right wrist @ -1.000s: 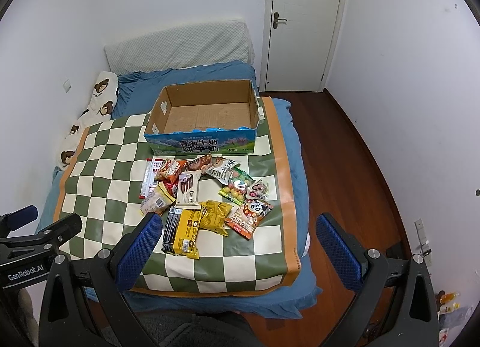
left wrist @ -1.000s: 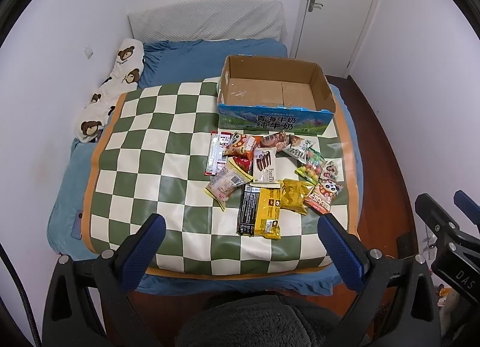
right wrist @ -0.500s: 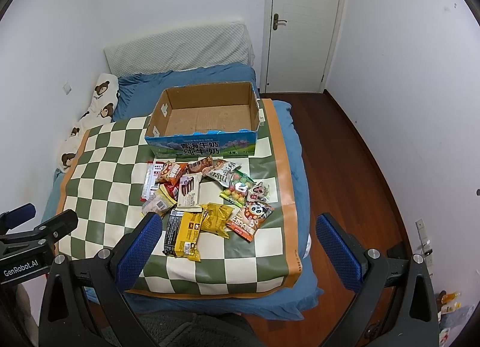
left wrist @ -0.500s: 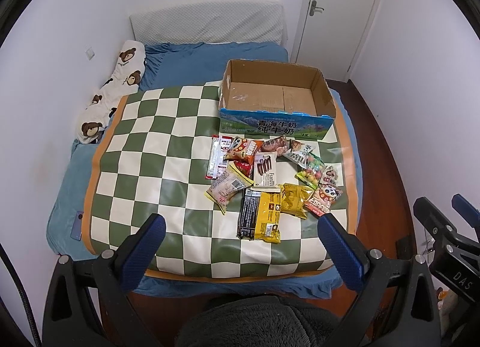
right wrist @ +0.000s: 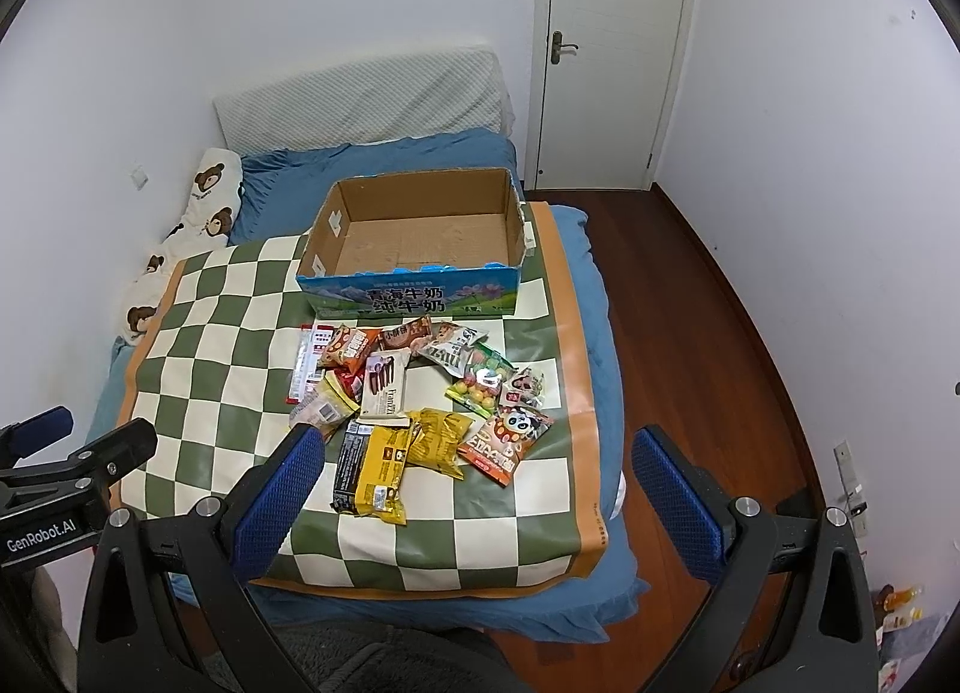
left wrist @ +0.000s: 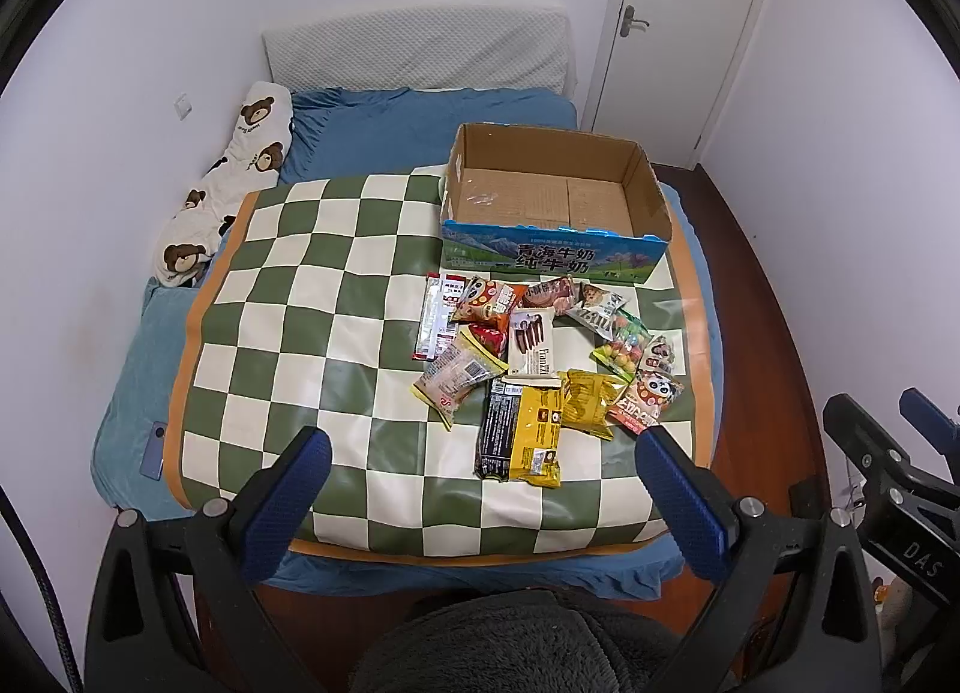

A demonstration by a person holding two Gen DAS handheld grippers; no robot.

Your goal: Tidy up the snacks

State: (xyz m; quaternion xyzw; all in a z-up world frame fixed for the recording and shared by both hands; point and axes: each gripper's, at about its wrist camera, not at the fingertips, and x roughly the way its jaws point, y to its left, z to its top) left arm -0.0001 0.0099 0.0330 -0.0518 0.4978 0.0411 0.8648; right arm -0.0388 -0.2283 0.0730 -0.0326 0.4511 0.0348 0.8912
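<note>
crinkly snack packets (left wrist: 528, 357) by cardboard box (left wrist: 555, 201).

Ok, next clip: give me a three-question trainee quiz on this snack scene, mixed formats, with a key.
1. True or false: the cardboard box already holds snacks.
2. Where does the snack pile lie relative to the box? A) behind it B) in front of it, on the checkered mat C) on the floor
3. Fill in: both the left tongs and right tongs are ____ and hold nothing.

Key: 1 false; 2 B; 3 open
</note>
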